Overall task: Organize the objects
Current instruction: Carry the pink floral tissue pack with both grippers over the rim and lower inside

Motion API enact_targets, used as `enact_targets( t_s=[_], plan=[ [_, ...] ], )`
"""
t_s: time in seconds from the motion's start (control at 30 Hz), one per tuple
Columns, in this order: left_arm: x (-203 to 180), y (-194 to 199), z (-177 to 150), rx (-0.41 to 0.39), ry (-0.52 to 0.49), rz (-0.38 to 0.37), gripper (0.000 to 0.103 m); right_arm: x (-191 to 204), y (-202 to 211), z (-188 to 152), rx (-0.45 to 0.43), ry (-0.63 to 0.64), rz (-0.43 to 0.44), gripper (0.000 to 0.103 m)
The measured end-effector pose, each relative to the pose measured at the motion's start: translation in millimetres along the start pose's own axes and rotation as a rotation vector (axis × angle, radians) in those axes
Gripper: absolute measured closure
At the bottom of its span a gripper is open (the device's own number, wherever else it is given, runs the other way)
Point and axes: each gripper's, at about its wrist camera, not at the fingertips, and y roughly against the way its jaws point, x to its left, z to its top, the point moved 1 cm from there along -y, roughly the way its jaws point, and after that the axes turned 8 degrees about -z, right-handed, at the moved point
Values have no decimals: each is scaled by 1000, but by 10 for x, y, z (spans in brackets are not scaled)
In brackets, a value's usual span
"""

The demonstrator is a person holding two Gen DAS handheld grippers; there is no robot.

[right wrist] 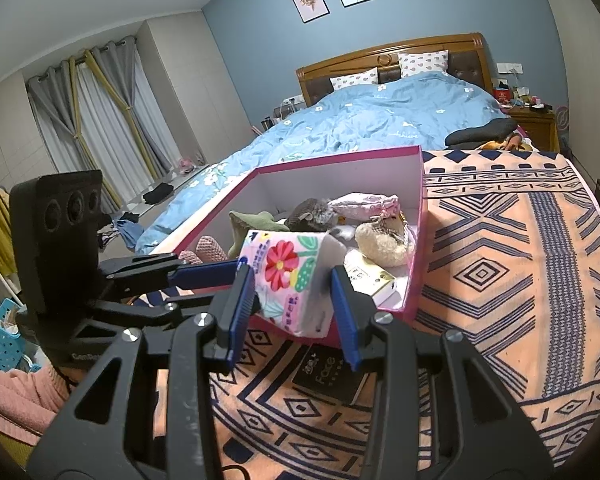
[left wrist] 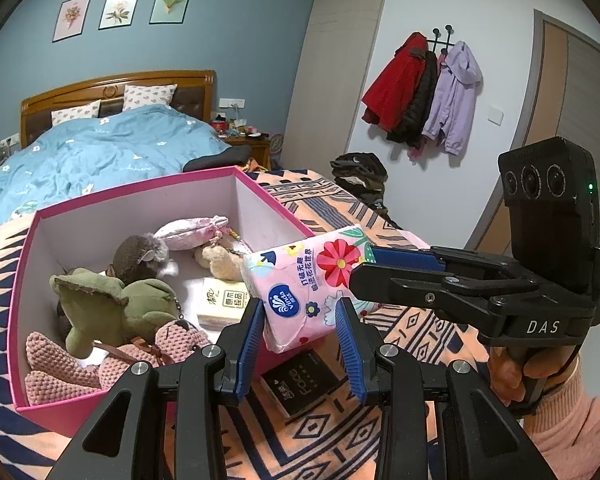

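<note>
- Hanging over the near edge of the pink box (left wrist: 284, 208), a floral tissue pack (left wrist: 300, 288) sits between both tools.
- Left tool (left wrist: 300, 320): its blue pads are clamped on the pack's lower end.
- Right tool (right wrist: 294, 296): closed on the same pack from the other side; in the left view its fingers (left wrist: 404, 258) meet the pack's far corner.
- A black packet (left wrist: 300, 380) lies on the patterned blanket (left wrist: 420, 332) directly beneath.

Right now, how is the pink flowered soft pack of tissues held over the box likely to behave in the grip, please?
The pink flowered soft pack of tissues will probably squash: its film wrapper looks creased where the right gripper holds it. It likely weighs little. The glossy wrapper may slip, so lower it gently into the pink cardboard box.
</note>
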Motion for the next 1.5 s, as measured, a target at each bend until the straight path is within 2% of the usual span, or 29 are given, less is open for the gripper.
enact_targets(
  t_s=[1.5],
  plan=[
    [125, -96, 159, 2, 2, 35, 67, -94, -196, 149, 14, -30, 5, 61]
  ],
)
